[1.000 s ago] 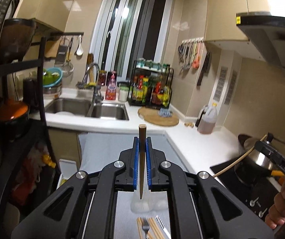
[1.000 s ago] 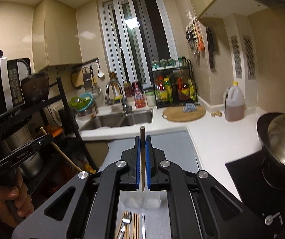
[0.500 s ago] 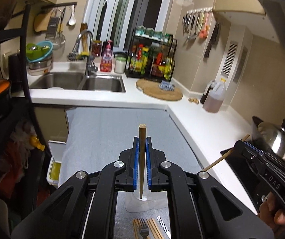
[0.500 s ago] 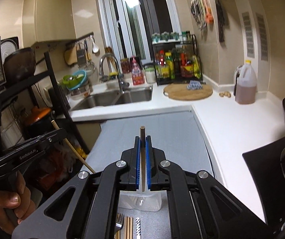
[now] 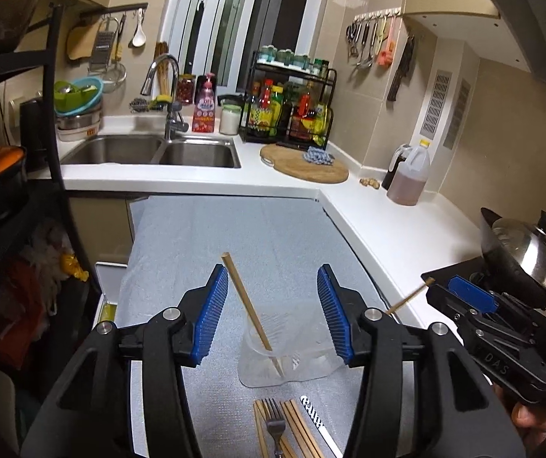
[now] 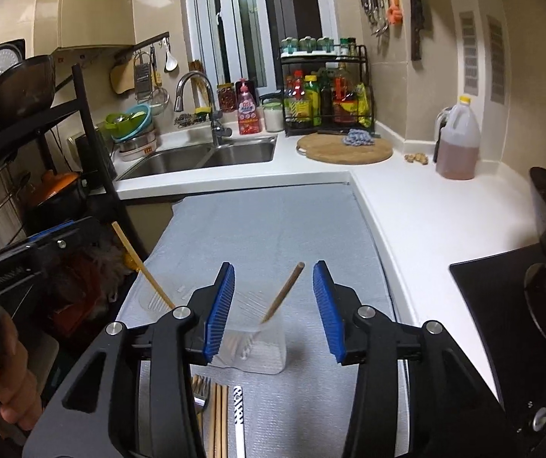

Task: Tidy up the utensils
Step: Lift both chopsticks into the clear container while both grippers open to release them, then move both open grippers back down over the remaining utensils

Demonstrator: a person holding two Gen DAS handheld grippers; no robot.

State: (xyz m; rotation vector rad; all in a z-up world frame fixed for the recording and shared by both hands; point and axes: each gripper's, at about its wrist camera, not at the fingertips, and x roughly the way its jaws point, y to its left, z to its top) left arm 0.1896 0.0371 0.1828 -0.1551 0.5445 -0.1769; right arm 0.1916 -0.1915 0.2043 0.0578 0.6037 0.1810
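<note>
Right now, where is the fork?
In the left wrist view the fork lies at the bottom centre on the grey mat, among loose chopsticks, just in front of the clear cup.

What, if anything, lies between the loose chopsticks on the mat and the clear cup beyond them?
Nothing visible. The loose chopsticks and a fork lie on bare mat just short of the clear cup, which holds one leaning chopstick.

Grey mat [image 5: 235,236] covers the worktop. On it: clear cup [image 5: 273,362] between the tongs; fork [image 5: 275,425], loose chopsticks [image 5: 299,427] nearer.
</note>
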